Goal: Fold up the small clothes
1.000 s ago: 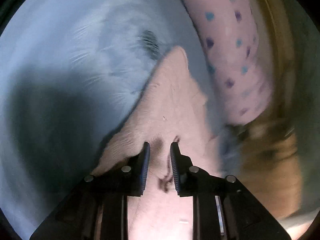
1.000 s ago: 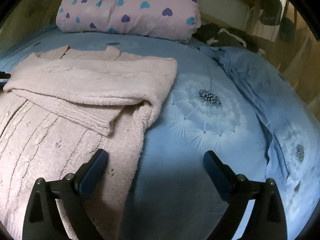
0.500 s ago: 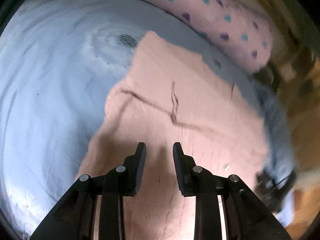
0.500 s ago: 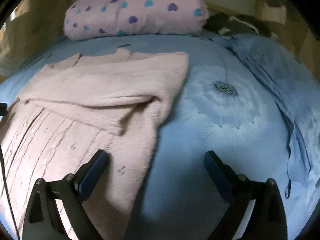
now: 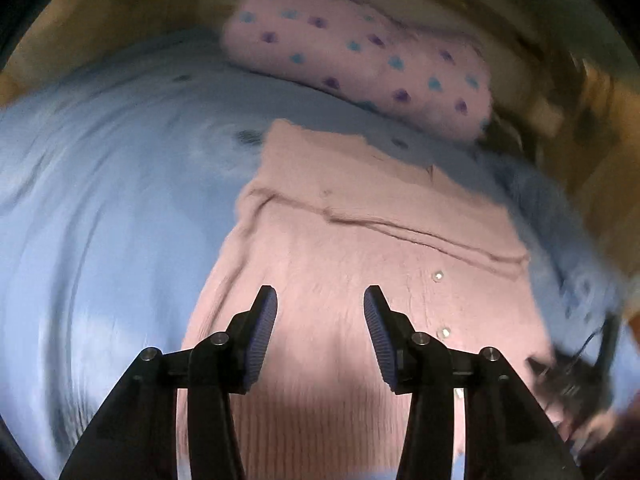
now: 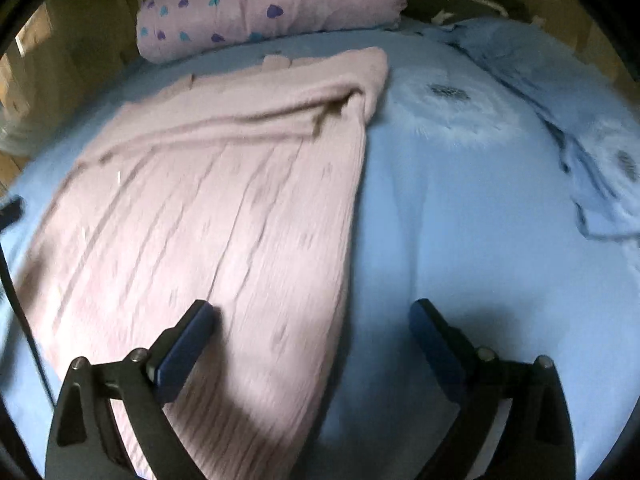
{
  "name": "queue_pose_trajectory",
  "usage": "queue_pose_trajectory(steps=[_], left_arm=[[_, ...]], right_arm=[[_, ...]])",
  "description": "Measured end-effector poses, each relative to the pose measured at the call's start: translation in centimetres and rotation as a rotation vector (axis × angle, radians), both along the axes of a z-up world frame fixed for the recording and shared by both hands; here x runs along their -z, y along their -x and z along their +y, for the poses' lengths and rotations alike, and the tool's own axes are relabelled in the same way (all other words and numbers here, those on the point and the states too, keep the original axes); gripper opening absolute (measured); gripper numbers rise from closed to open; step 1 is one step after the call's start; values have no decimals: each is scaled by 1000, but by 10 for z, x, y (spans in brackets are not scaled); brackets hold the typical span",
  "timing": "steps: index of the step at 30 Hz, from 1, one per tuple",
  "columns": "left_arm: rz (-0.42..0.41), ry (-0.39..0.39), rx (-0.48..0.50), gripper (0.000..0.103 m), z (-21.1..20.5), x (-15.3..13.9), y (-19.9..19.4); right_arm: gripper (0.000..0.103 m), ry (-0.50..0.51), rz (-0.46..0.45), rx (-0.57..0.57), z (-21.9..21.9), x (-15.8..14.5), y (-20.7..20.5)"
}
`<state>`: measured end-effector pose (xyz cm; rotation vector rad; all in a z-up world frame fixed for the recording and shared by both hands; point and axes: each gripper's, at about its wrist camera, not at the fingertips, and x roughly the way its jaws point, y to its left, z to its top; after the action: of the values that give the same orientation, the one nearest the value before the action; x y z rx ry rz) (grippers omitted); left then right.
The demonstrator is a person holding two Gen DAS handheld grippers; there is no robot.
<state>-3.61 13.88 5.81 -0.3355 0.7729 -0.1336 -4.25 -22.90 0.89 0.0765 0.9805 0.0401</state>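
Note:
A pale pink knitted cardigan (image 5: pixel 360 240) (image 6: pixel 224 200) lies flat on the blue bed sheet (image 5: pixel 100 220) (image 6: pixel 460 200), its sleeves folded across the upper part. My left gripper (image 5: pixel 320 300) hovers above the cardigan's lower half; its jaws are opening and nothing is between them. In the right wrist view my right gripper (image 6: pixel 312 312) stands wide open over the cardigan's right-hand edge, one finger over the knit and the other over bare sheet. It holds nothing.
A pink pillow with blue and purple hearts (image 5: pixel 360 52) (image 6: pixel 272 8) lies at the head of the bed, beyond the cardigan. A crumpled blue cover (image 6: pixel 580 140) bunches at the right. Wooden bed frame (image 5: pixel 100 12) borders the mattress. A dark cable (image 6: pixel 16 272) runs at the left edge.
My left gripper let go of the pink sleeve, opened, rolled upright and drew back from it. My right gripper moved back along the cardigan's edge, still wide open.

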Motion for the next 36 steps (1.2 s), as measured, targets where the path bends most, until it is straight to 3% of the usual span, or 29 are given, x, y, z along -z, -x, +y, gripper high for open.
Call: queue_pose_trajectory(steps=[2, 4, 6, 11, 15, 19, 21, 22, 24, 27, 33, 36], left_arm=[[53, 38, -56, 27, 11, 18, 29], [161, -47, -174, 27, 16, 37, 47], [200, -109, -230, 21, 23, 44, 65], [110, -315, -152, 21, 2, 31, 83], [123, -306, -134, 21, 0, 33, 79], [139, -229, -171, 21, 14, 33, 71], [146, -189, -177, 21, 18, 36, 73], [151, -162, -181, 21, 23, 37, 72], [158, -119, -180, 21, 28, 38, 70], [164, -43, -151, 21, 36, 38, 64], [116, 229, -169, 21, 76, 30, 54], [150, 317, -200, 21, 90, 40, 47]], right_arm=[[103, 12, 20, 49, 4, 0, 11], [103, -13, 15, 136, 2, -1, 29], [103, -34, 19, 182, 1, -1, 38], [103, -135, 5, 253, -7, -5, 65], [102, -222, -34, 264, -15, -5, 71], [84, -267, -74, 283, -18, -4, 79], [70, -264, -79, 271, -14, -4, 80], [67, -244, -75, 263, -9, -4, 80], [49, -202, -71, 235, 1, -5, 76], [40, -88, -66, 184, 23, -8, 75], [39, -69, -70, 183, 25, -10, 75], [44, -45, -64, 188, 27, -9, 73]])
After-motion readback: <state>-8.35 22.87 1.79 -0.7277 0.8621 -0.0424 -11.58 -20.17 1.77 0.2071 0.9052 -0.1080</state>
